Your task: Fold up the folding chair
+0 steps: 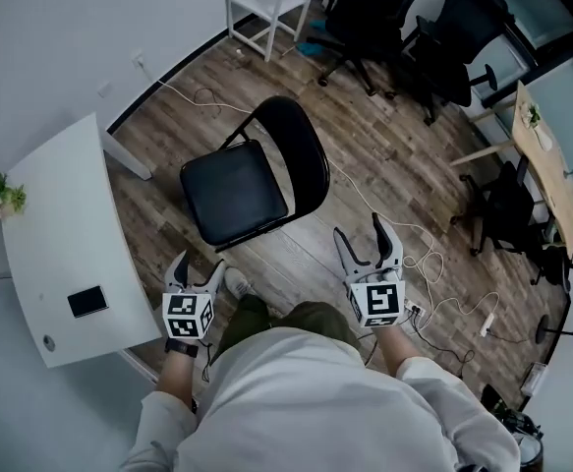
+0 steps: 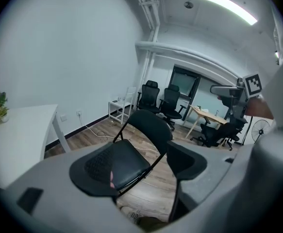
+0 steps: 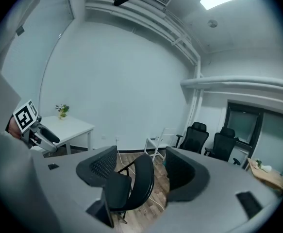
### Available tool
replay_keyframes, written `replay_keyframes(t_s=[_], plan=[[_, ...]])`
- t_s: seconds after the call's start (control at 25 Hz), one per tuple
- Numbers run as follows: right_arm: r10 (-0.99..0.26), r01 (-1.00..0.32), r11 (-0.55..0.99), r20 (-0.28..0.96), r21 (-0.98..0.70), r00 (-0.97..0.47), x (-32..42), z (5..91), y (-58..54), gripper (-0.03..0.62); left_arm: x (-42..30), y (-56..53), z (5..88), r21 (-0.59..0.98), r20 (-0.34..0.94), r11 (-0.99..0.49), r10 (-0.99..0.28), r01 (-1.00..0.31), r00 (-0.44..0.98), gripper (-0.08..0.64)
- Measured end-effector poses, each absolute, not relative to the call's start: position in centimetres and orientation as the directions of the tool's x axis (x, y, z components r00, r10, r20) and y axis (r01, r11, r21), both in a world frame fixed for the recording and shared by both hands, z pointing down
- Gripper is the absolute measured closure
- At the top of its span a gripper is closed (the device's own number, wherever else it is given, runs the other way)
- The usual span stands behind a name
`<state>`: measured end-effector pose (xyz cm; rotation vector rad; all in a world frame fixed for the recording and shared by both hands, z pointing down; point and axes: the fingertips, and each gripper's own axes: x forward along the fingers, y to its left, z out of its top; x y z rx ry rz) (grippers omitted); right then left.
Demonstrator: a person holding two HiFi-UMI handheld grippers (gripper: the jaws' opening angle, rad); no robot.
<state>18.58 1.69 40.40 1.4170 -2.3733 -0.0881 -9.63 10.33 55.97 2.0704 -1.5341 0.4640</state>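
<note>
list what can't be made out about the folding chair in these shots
- Head view: the folding chair's feet and hinges, hidden under its seat and backrest.
- Left gripper view: part of the seat, behind one jaw of the left tool.
- Head view: the dark flat item on the white table, too small to identify.

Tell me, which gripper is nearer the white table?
Left. The left gripper sits beside a corner of the white table; the right gripper is far off to the other side.
</note>
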Motion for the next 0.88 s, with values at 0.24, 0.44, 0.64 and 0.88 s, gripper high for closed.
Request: replay_keyframes(t_s=[0.24, 0.44, 0.64, 0.88], plan=[[-0.829, -0.814, 0.529, 0.349, 0.24, -0.437, 17.1, 42.7, -7.4, 0.264, -12.0, 6.6, 60.9, 0.262, 0.616, -0.166, -0.729, -0.951, 0.297, 0.215], [-0.78, -0.794, 0.577, 0.42, 0.192, -0.465, 15.7, 47.4, -16.2, 0.262, -14.5, 3.9, 66.9, 0.289, 0.678, -0.071, -0.689, -0.955, 0.257, 0.215], [-0.708, -0.769, 0.627, 0.503, 0.124, -0.496, 14.1, 53.1, -25.3, 0.262, -16.0, 1.8, 72.8, 0.317, 0.733, 0.039, -0.644, -0.948, 0.219, 0.215], [-0.573, -0.743, 0.67, 0.646, 0.015, -0.504, 12.1, 61.5, -33.2, 0.261, -17.7, -0.4, 83.0, 0.345, 0.821, 0.166, -0.531, -0.924, 0.211, 0.19]])
